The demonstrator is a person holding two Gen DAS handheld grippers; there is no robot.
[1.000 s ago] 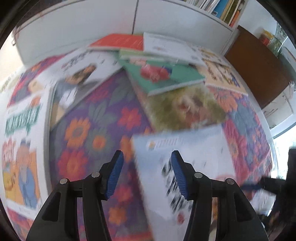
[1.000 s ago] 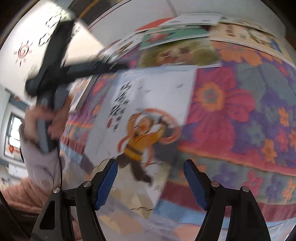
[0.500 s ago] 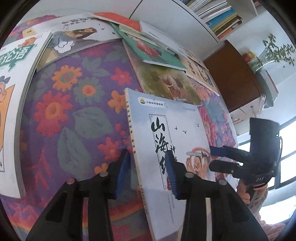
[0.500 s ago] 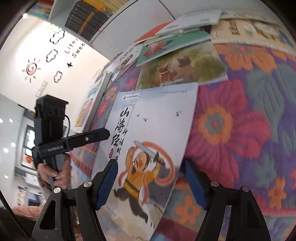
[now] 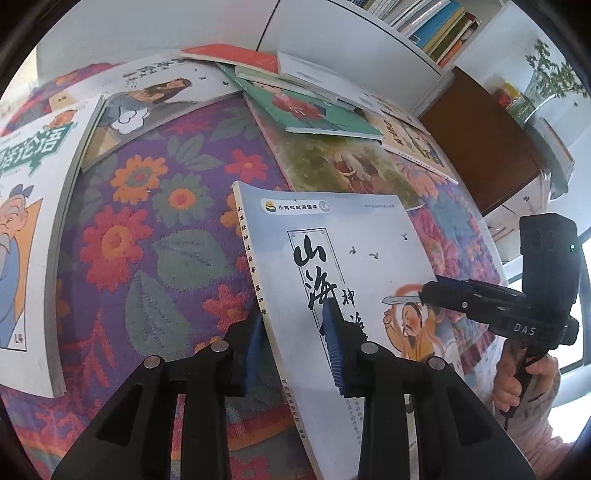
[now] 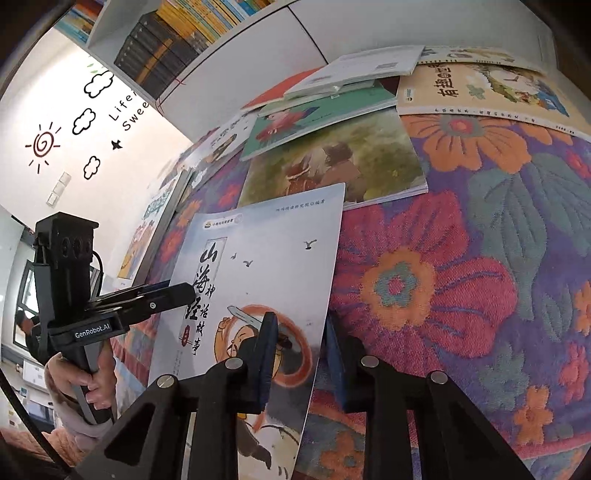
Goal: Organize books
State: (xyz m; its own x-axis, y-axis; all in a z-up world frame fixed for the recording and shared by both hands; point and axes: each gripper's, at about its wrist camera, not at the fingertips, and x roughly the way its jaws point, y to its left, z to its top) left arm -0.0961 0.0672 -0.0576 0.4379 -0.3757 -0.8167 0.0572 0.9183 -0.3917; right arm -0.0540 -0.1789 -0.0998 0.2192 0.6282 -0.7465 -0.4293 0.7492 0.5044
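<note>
A pale blue book (image 5: 351, 229) with black calligraphy and a cartoon swordsman rests tilted on the flowered cloth (image 5: 147, 240). My left gripper (image 5: 291, 325) is shut on its spine edge, one pad on the cover and one beneath. In the right wrist view the same book (image 6: 273, 236) has its right edge between the jaws of my right gripper (image 6: 299, 325), which are closing and press on it. Each gripper also shows in the other's view, the right gripper (image 5: 428, 291) at the book's right edge and the left gripper (image 6: 188, 291) at its left edge, each held by a hand.
Several books lie scattered beyond: an olive picture book (image 5: 340, 166), a green one (image 5: 314, 110), a red one (image 5: 229, 55), and a large white one (image 5: 29, 206) at left. A white bookshelf (image 5: 428, 18) stands behind. A brown cabinet (image 5: 480, 140) is at right.
The left jaws have closed onto the book's spine edge. The right jaws have narrowed from wide apart onto its right edge. Both grippers came in closer to the book.
</note>
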